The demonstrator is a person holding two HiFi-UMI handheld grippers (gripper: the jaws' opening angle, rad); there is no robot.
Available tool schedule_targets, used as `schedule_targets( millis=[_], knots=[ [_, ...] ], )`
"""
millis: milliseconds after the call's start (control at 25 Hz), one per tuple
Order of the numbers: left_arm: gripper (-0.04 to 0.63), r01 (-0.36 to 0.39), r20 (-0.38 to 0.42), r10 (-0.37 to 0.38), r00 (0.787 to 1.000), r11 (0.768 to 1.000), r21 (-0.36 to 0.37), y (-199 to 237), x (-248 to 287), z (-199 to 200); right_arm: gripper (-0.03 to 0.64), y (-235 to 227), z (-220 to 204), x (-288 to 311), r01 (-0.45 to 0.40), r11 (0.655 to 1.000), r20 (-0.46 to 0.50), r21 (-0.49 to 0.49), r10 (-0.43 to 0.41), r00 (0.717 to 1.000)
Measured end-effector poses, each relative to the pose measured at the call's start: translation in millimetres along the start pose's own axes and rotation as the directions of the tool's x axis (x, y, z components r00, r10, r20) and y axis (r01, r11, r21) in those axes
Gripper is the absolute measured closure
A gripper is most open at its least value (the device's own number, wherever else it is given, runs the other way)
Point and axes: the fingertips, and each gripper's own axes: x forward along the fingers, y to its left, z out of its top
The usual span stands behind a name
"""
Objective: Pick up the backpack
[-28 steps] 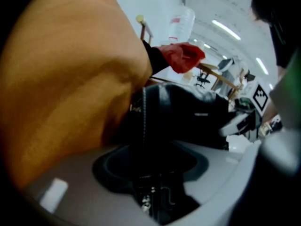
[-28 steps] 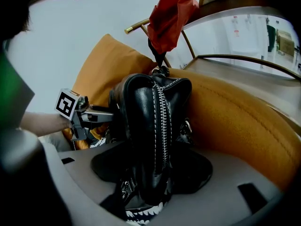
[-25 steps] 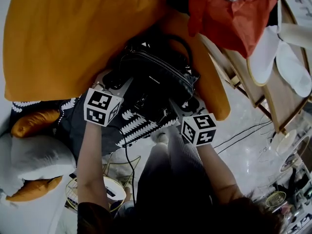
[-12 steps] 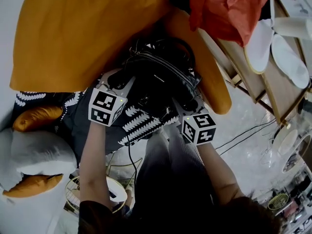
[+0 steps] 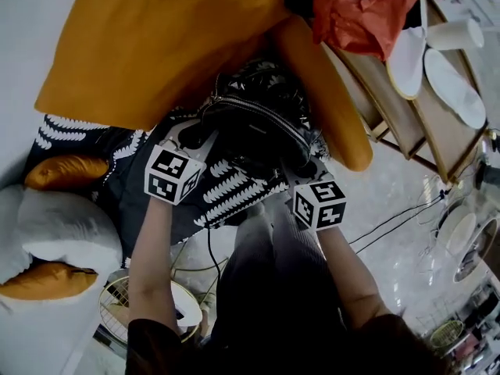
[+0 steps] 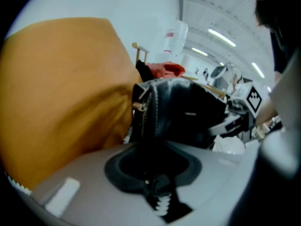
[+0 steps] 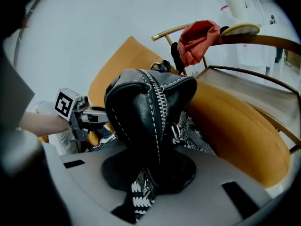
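A black leather backpack [image 5: 262, 127] with a silver zip hangs between my two grippers, in front of the big orange cushion [image 5: 156, 45]. My left gripper [image 5: 195, 133] grips its left end and my right gripper [image 5: 301, 165] its right end. In the left gripper view the bag [image 6: 183, 117] fills the gap of the left gripper [image 6: 150, 160], whose jaws are closing on it. In the right gripper view the bag's zipped end [image 7: 141, 107] is pinched in the right gripper [image 7: 150, 168], whose jaws are also closing on it.
A black-and-white patterned cloth [image 5: 226, 194] lies under the bag. A long orange bolster [image 5: 324, 100] runs to its right. Beyond stand a wooden rack [image 5: 437, 143] with white slippers [image 5: 449, 84] and a red cloth [image 5: 359, 14]. Grey and orange cushions [image 5: 62, 241] lie at left.
Both grippers have closed on the bag's ends and moved up the picture with it. The bag has risen off the patterned cloth.
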Motion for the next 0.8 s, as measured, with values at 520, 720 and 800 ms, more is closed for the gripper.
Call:
schedule_targets(
  millis=[520,720,800],
  knots=[
    [0.535,-0.057,0.109,0.070,0.992,0.991,-0.122,-51,-87,-14,0.577,46,28,-58,-0.069,0.969,-0.013,-0.235,0.068,0.998],
    [0.541,-0.109,0.139,0.128,0.982,0.985,-0.133,-65,-123,-7,0.578,70,34,-81,-0.095,0.959,0.009,-0.269,0.101,0.995],
    [0.543,-0.124,0.145,0.143,0.979,0.983,-0.133,-73,-141,-6,0.578,82,35,-91,-0.104,0.954,0.016,-0.282,0.113,0.993]
  ],
)
